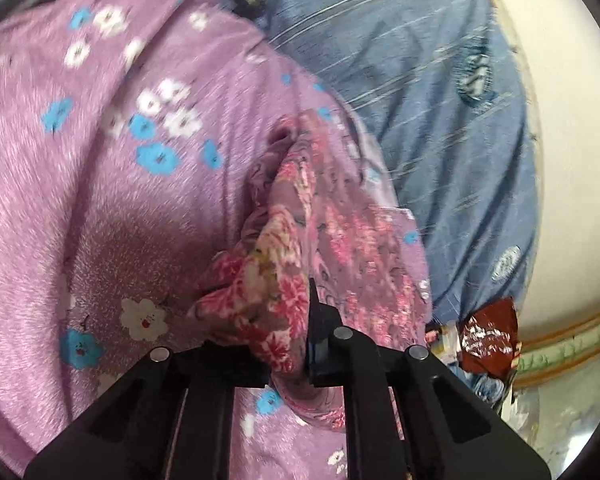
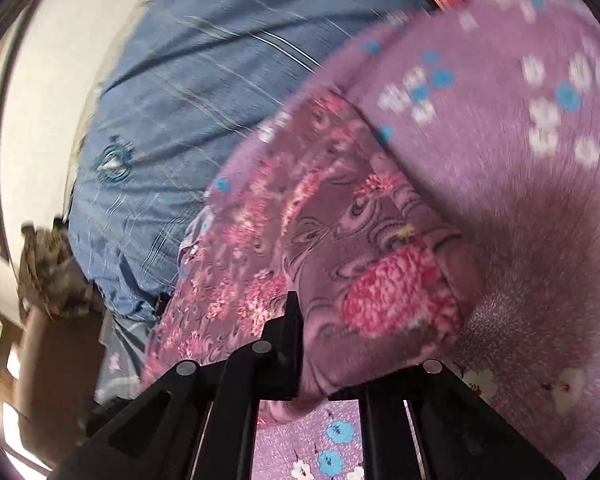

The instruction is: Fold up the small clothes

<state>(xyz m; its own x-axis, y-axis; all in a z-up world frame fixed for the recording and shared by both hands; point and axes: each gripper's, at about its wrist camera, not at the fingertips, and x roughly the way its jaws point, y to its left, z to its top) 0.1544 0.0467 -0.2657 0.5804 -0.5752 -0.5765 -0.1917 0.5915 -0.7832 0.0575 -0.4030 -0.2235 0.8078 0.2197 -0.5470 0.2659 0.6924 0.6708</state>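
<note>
Small floral garment lay bunched on purple flowered blanket, beside blue striped sheet on bed; left gripper clamped on one bunched edge; right gripper clamped on another part of garment; likely lift step; best to raise both evenly, pull fabric taut, keep blanket out of grip, avoid tugging apart.

Bunched pink-flowered mauve garment lies rumpled on the purple floral sheet.
</note>
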